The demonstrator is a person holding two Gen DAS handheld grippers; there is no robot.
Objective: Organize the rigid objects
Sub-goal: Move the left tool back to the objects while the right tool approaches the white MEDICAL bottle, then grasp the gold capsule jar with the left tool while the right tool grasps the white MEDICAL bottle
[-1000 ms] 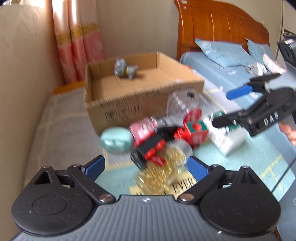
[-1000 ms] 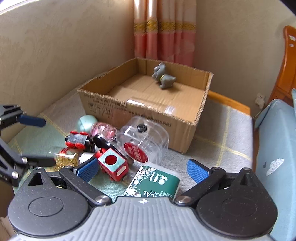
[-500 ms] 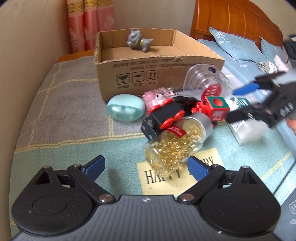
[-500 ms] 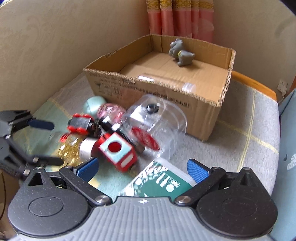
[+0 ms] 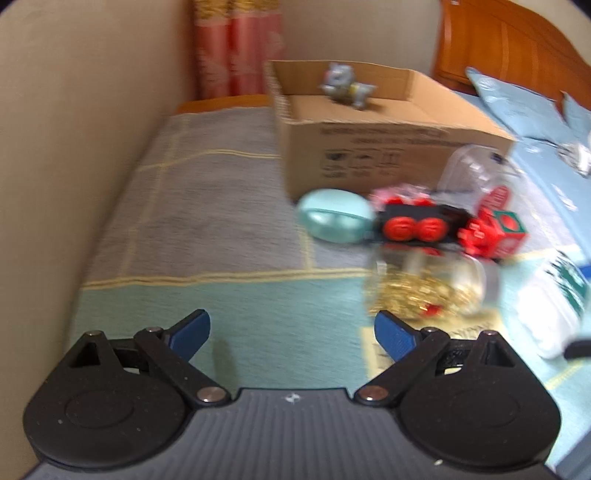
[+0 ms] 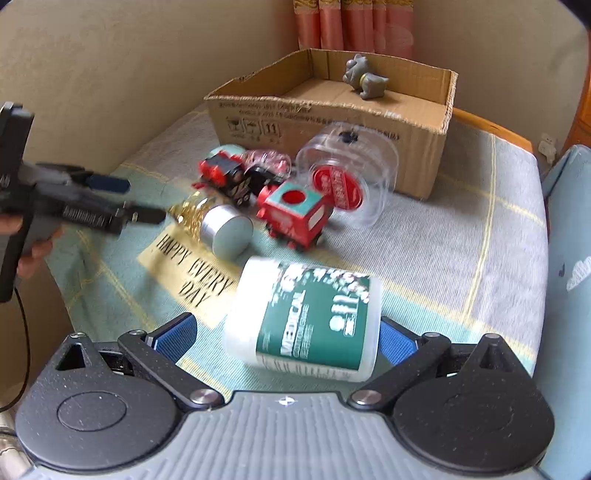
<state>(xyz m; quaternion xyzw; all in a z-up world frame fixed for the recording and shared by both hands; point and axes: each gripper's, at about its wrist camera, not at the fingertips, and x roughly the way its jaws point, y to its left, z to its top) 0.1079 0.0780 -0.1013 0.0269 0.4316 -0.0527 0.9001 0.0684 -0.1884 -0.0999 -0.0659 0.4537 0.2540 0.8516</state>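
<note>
A cardboard box (image 6: 424,162) holds a grey toy animal (image 6: 364,83); both also show in the left wrist view, the box (image 5: 369,155) and the animal (image 5: 345,86). In front lie a red and black toy train (image 6: 291,214), a jar of gold clips (image 6: 221,225), a clear round container (image 6: 351,173), a mint green case (image 5: 334,221) and a white tub with a green label (image 6: 306,321). My right gripper (image 6: 286,338) is open, with the tub lying between its fingers. My left gripper (image 5: 291,334) is open and empty, left of the jar (image 5: 428,288); it also shows in the right wrist view (image 6: 110,199).
The things lie on a grey and teal blanket (image 5: 207,221) with "HAPPY EVERY DAY" printed on it. A beige wall (image 5: 74,129) runs along the left. A wooden headboard (image 5: 498,40) and blue bedding (image 5: 517,107) are to the right. Pink curtains (image 6: 354,22) hang behind the box.
My right gripper has moved in so the white tub sits between its open fingers. My left gripper has swung left, so the pile now sits to its right.
</note>
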